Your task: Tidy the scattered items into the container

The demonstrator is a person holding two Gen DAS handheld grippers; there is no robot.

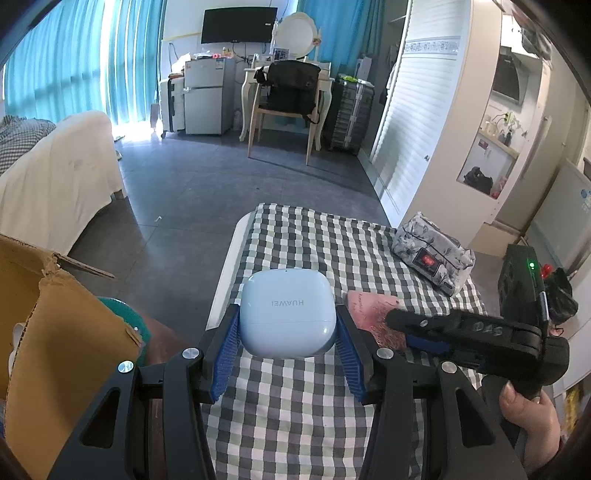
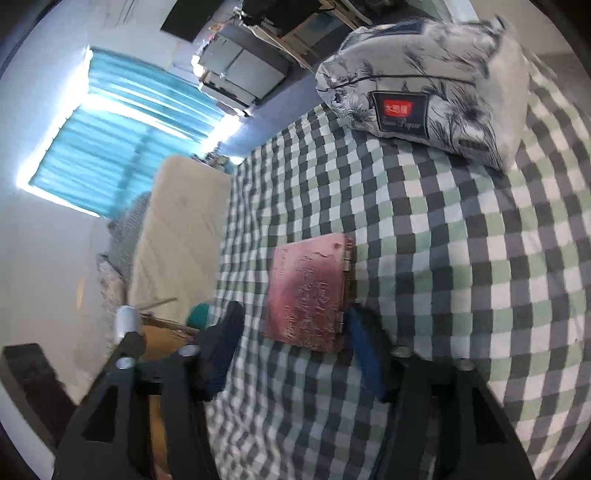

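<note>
Earbud case [image 1: 287, 312], pale blue, sits clamped between the left tool [image 1: 287, 354] pads above the checked table [image 1: 295, 406]. Cardboard box [image 1: 55, 332] stands left: carry level, release low inside. Right tool [image 2: 291, 347] gapes wide astride the pink card [image 2: 306, 291].

We are in a lived-in bedroom at home: a cream-covered bed [image 1: 55, 173], bright turquoise curtains [image 1: 74, 62], a white dressing table with an oval mirror [image 1: 295, 33], a small silver fridge [image 1: 207, 98], a wall-mounted black television [image 1: 239, 25] and a ribbed dark suitcase [image 1: 351, 114].
</note>
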